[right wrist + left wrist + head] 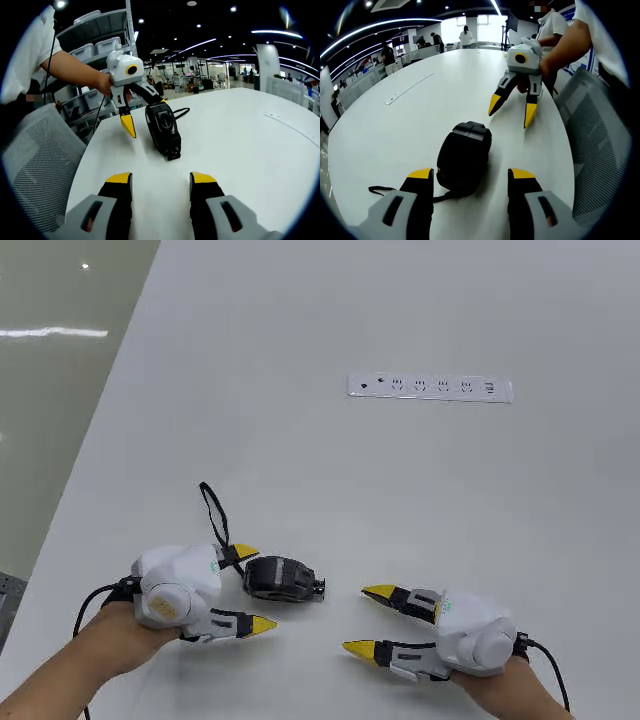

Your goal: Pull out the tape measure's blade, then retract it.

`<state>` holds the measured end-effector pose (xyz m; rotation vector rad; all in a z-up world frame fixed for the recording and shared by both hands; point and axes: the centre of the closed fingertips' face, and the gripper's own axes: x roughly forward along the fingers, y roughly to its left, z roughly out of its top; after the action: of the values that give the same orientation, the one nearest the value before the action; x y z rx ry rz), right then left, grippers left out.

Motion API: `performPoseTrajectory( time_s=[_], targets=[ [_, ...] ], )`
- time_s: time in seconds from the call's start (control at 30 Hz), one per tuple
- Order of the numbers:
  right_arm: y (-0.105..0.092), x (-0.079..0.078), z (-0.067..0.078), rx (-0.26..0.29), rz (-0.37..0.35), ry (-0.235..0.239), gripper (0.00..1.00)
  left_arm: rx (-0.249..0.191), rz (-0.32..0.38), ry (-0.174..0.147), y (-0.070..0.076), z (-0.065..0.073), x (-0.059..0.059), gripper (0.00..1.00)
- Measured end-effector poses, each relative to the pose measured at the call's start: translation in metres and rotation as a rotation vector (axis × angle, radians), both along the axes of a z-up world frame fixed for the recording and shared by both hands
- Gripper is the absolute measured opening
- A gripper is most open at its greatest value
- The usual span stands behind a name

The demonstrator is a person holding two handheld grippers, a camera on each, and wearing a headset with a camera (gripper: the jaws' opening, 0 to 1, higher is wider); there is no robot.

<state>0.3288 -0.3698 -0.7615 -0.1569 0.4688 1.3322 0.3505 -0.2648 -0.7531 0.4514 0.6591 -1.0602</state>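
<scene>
**Black tape measure lying between the open left jaws**

In the head view, a black, rounded plastic tape measure point(283, 578) is lying on the white bench point(420, 490) in the lower centre of the frame. The left hand-held gripper point(254, 587), white with yellow-tipped black jaws, is being held at the lower left with its jaws spread wide. The left end of the case is sitting between the two tips. It is not clamped, and whether either tip is touching it cannot be told. In the left gripper view the case is showing just above and between the yellow tips.

A thin black strap loop point(213, 510) is trailing from the case toward the upper left, past the upper jaw.

The right hand-held gripper point(368, 620) is being held at the lower right, jaws parted and gripping nothing. Its tips are pointing left toward the tape measure, near it but apart from it. In the right gripper view the case is lying ahead of the tips, in the middle of the frame.

A long white power strip point(430, 388) is lying flat in the upper right, well apart from both grippers.
</scene>
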Motion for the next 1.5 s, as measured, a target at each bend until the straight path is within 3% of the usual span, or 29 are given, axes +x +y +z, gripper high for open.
performPoseTrajectory(
  time_s=[0.27,0.43,1.5],
  targets=[
    [0.000,0.000,-0.001,-0.001,0.004,0.004,0.45,0.009,-0.026,0.004,-0.003,-0.003,0.000,0.51],
    [0.001,0.001,-0.002,-0.003,0.004,0.006,0.45,-0.003,-0.015,0.020,-0.002,-0.004,0.002,0.49],
    [-0.001,-0.001,-0.007,-0.011,0.004,0.023,0.42,0.000,0.005,0.028,0.003,-0.012,0.011,0.35]
  ],
)
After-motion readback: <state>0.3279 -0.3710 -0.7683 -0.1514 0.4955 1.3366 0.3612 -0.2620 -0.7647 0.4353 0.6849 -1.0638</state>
